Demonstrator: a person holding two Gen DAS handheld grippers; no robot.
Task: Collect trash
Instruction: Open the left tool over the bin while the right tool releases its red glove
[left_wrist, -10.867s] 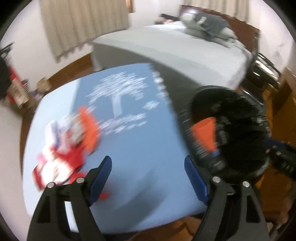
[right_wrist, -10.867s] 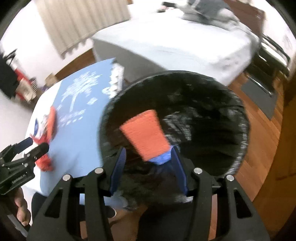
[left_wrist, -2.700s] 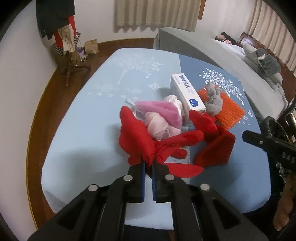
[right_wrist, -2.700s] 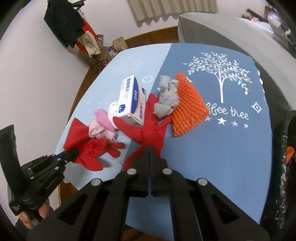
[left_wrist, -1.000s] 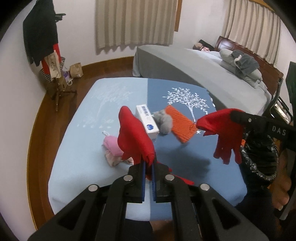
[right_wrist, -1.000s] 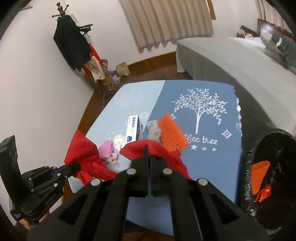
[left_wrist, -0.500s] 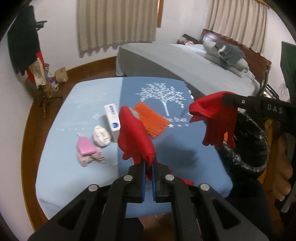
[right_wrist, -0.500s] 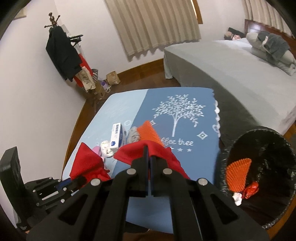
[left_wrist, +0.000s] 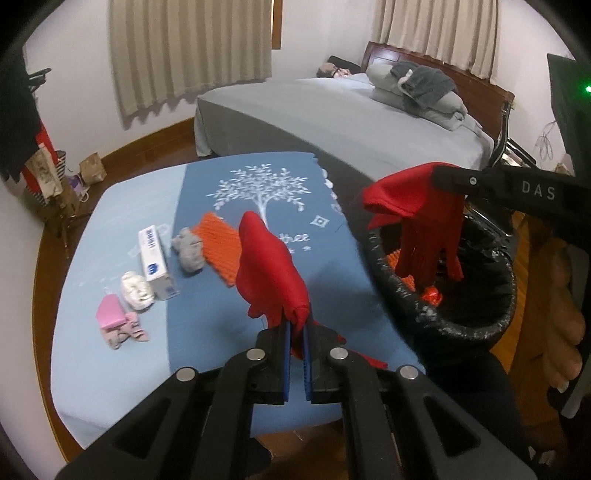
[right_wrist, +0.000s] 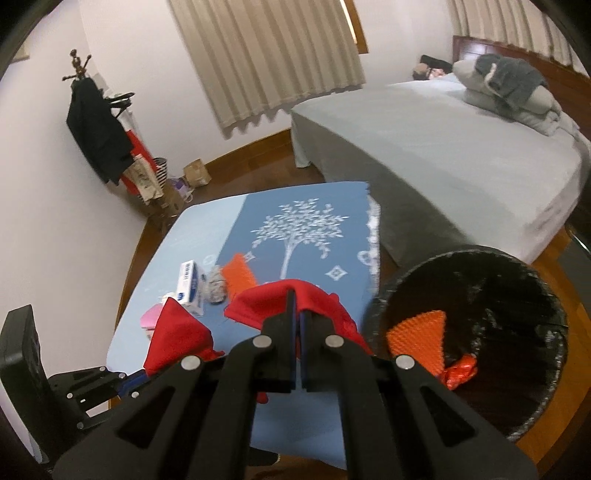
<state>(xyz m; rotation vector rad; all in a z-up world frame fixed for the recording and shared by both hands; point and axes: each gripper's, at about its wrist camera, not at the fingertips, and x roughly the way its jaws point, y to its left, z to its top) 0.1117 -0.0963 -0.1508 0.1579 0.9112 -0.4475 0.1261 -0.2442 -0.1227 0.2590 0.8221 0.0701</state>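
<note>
Two red gloves are lifted off the table. My left gripper (left_wrist: 295, 328) is shut on one red glove (left_wrist: 271, 273), held above the table's near right part. In the right wrist view that left gripper (right_wrist: 135, 376) and its glove (right_wrist: 177, 339) sit at the lower left. My right gripper (right_wrist: 297, 318) is shut on the other red glove (right_wrist: 284, 297). In the left wrist view this right gripper (left_wrist: 439, 177) holds its glove (left_wrist: 428, 221) dangling over the black-lined bin (left_wrist: 476, 317). The bin (right_wrist: 517, 280) holds an orange mesh piece (right_wrist: 417, 339) and a red wrapper (right_wrist: 460, 373).
On the blue-clothed table (left_wrist: 110, 387) lie a white box (left_wrist: 155, 264), a grey wad (left_wrist: 190, 249), an orange mesh sleeve (left_wrist: 221, 247), a white wad (left_wrist: 136, 291) and a pink item (left_wrist: 110, 317). A grey bed (left_wrist: 332, 110) stands behind; a coat rack (right_wrist: 96, 125) is at left.
Both grippers have swung right toward the bin, each carrying its red glove. The right gripper's glove now hangs over the bin's opening, and the table items have slid left in view.
</note>
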